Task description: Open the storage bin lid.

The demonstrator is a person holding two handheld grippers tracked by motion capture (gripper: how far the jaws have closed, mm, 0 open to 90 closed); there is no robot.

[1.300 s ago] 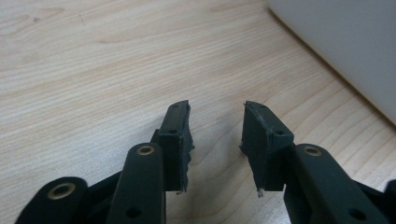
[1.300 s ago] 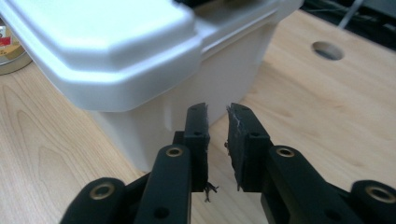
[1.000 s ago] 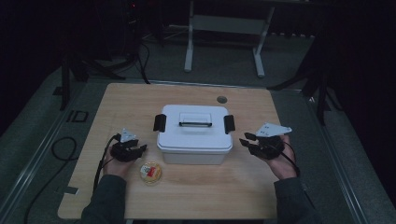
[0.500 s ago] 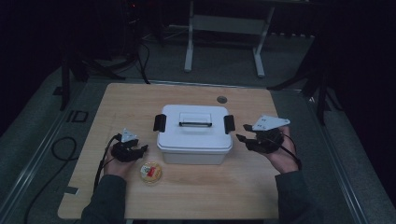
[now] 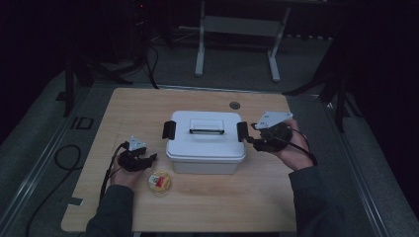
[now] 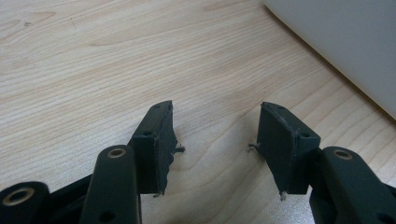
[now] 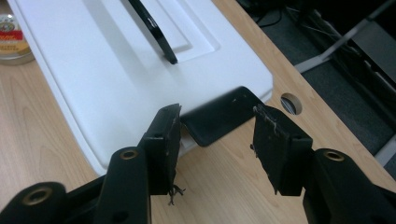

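A white lidded box (image 5: 205,143) with a black top handle (image 5: 206,131) stands mid-table, a black latch on each end. My right gripper (image 5: 253,138) hovers at the right latch (image 5: 242,131). In the right gripper view the right gripper (image 7: 215,109) is open and its jaws have just been opening; the latch (image 7: 219,116) lies between them, swung outward, with a gap at the right pad. My left gripper (image 5: 144,160) rests left of the box. In the left gripper view the left gripper (image 6: 215,106) is open over bare wood; its jaws have just been opening too, with nothing between them.
A small round tin (image 5: 159,181) with a red and yellow label lies at the box's front left corner, also in the right gripper view (image 7: 11,37). A cable hole (image 5: 234,105) sits in the table behind the box. Dark stands surround the wooden table (image 5: 138,108).
My right gripper has risen and moved in toward the box's right latch, and its jaws stand wider. The left hand has stayed in place.
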